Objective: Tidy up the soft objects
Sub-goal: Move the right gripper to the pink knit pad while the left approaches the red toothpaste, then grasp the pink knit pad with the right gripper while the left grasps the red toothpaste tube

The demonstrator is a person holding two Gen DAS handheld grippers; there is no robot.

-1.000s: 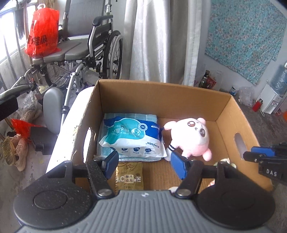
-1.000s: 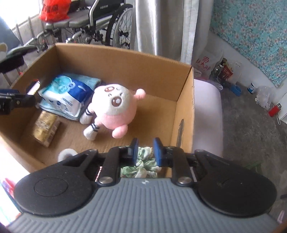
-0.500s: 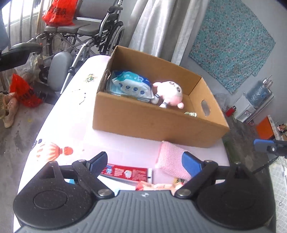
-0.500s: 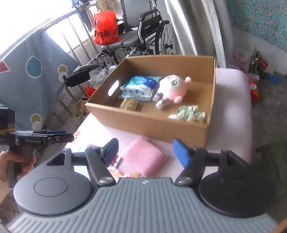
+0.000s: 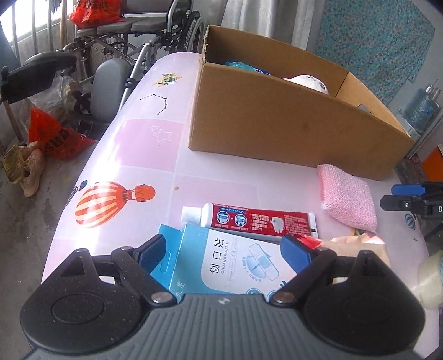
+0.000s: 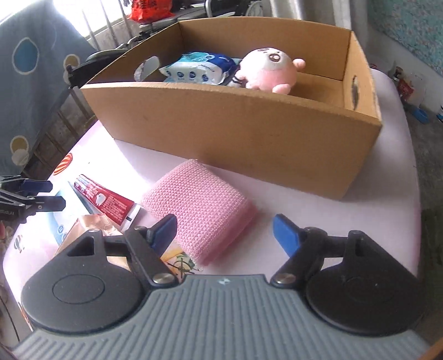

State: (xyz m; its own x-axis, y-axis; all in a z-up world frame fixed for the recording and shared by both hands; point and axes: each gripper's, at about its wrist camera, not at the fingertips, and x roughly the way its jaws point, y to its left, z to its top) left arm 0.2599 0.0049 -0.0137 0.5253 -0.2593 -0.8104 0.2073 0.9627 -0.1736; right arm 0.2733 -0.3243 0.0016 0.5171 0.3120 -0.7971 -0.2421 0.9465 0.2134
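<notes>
A cardboard box on the pink table holds a pink plush and a blue wipes pack. In front of it lies a pink knitted pad. My right gripper hovers just over the pad's near end; its jaws are opening and the pads do not touch it. My left gripper stands open above a blue plaster box, beside a red toothpaste tube. Each gripper shows at the edge of the other's view.
A gold snack packet lies by the toothpaste. A pale tape roll sits at the table's right edge. A wheelchair with a red bag stands beyond the table's left side, with shoes on the floor.
Both grippers drew back out of the box and came down over the table's front. The right one let go of the green scrunchie in the box and opened. The left one widened.
</notes>
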